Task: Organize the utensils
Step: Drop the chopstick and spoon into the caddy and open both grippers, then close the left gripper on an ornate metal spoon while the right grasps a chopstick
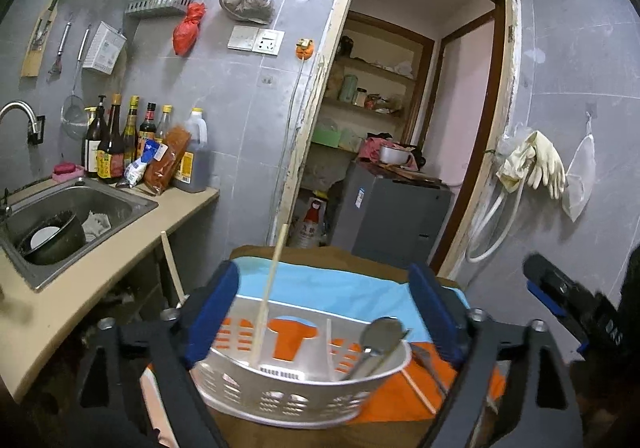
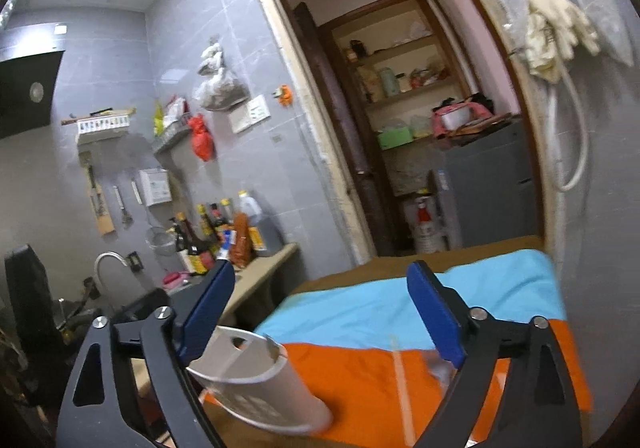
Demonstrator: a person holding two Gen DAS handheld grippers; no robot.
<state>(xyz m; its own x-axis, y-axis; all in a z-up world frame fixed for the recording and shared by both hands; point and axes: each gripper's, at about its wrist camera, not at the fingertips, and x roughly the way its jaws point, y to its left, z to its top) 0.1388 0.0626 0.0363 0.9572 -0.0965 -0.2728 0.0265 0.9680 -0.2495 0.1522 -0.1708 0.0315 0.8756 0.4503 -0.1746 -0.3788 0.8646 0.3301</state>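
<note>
A white perforated utensil holder [image 1: 288,392] stands on a blue and orange cloth [image 1: 340,288] between the pads of my left gripper [image 1: 328,312], which is open around it. A wooden chopstick [image 1: 270,288] stands upright in its left section and a metal spoon [image 1: 376,340] leans in its right section. Another chopstick [image 1: 418,388] and a metal utensil [image 1: 430,366] lie on the orange cloth to the right. My right gripper [image 2: 320,312] is open and empty above the cloth [image 2: 360,376], with the holder [image 2: 256,372] at its left finger. A chopstick [image 2: 402,388] lies blurred on the cloth.
A counter [image 1: 120,248] with a steel sink [image 1: 72,216] and several sauce bottles [image 1: 120,140] runs along the left. A doorway [image 1: 400,108] with shelves and a grey cabinet [image 1: 392,216] lies ahead. Rubber gloves [image 1: 536,164] hang on the right wall.
</note>
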